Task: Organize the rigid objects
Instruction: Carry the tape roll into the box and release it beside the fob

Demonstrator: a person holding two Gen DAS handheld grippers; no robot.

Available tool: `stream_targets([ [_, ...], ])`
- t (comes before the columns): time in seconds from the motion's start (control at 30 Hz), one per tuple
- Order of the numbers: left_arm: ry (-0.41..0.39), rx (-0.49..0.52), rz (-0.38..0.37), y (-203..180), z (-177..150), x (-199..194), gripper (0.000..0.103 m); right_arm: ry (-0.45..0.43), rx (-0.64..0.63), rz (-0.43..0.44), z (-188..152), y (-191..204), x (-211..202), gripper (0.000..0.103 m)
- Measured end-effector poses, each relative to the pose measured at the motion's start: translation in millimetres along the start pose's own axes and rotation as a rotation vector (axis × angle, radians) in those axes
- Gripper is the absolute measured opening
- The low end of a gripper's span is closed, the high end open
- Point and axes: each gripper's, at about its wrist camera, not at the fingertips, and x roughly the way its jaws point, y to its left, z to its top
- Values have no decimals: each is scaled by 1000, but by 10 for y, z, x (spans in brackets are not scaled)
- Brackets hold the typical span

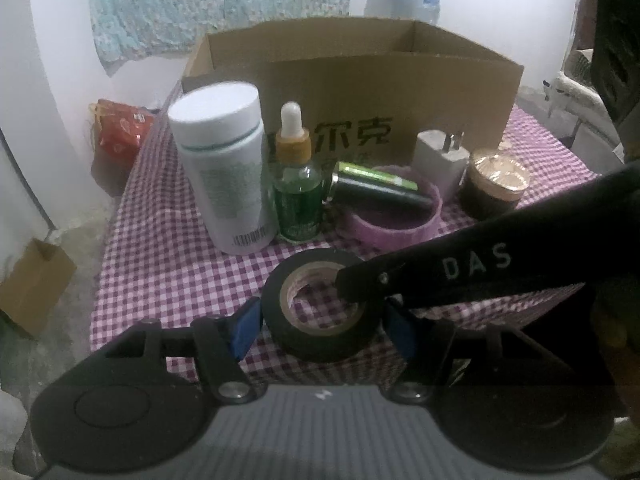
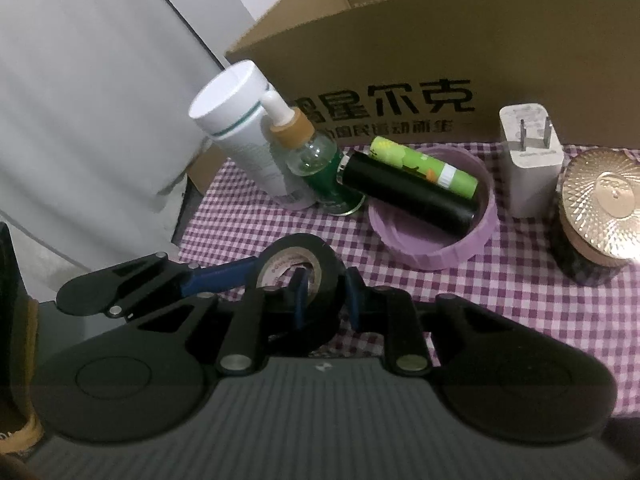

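Note:
A black tape roll lies on the checked cloth, also in the right wrist view. My left gripper straddles the roll, its blue pads beside each outer side; I cannot tell whether they touch. My right gripper is shut on the roll's right wall, one finger inside the hole and one outside; its finger crosses the left wrist view. Behind stand a white bottle, a green dropper bottle, a purple lid holding a black tube and a green tube, a white charger and a gold-lidded jar.
An open cardboard box stands behind the row of objects. The table's left edge drops to the floor, where a red bag and a small carton lie. A white wall is at the left.

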Motion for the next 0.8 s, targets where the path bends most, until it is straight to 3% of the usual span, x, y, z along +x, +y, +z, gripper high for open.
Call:
stream_targets([
  [0.27, -118, 54, 48, -86, 170, -444, 67, -96, -33, 40, 52, 176, -450, 19],
  [0.47, -205, 85, 73, -9, 644, -711, 67, -214, -104, 74, 370, 371, -822, 19],
  [0.63, -209, 76, 30, 227, 1258, -706, 67, -271, -141, 98, 862, 407, -993, 20],
  [0.8, -117, 46, -26, 507, 1829, -383, 67, -229, -82, 118, 1437, 204, -942, 21],
])
